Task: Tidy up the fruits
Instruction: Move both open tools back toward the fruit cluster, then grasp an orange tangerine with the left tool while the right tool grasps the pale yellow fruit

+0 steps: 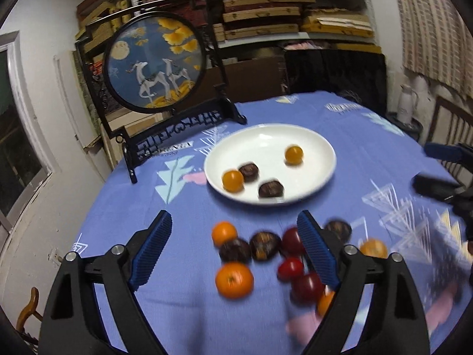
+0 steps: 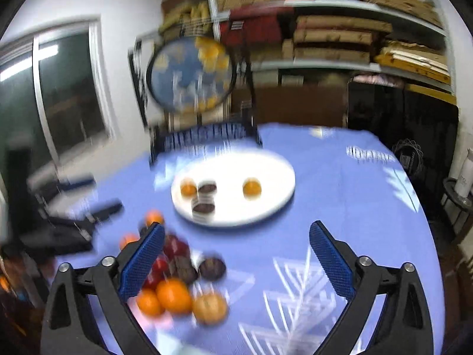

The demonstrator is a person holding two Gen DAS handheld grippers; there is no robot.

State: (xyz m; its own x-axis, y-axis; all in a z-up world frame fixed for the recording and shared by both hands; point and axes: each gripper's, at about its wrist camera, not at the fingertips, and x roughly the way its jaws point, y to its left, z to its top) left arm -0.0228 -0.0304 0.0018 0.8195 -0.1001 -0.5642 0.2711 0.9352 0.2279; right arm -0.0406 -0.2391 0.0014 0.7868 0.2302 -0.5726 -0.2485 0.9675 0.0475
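Note:
A white plate [image 1: 310, 136] [image 2: 266, 174] sits mid-table on a blue patterned cloth. It carries two small orange fruits [image 1: 233, 180] [image 1: 293, 155] and two dark chestnuts [image 1: 249, 171] [image 1: 270, 188]. Nearer to me lies a loose pile of oranges [image 1: 234, 279] [image 2: 174, 294], chestnuts [image 1: 264, 245] [image 2: 211, 267] and red tomatoes [image 1: 291, 267] [image 2: 159, 266]. My left gripper [image 1: 235, 217] hangs open just above the pile with nothing between its pads. My right gripper [image 2: 236, 227] is open and empty to the right of the pile. Each gripper shows blurred at the edge of the other's view.
A round embroidered screen [image 1: 153, 62] on a black stand rises at the table's far left behind the plate. Shelves of stacked boxes [image 1: 266, 14] fill the back wall. A white thermos [image 1: 408, 103] stands off the table at far right. The round table's edge curves away on the left.

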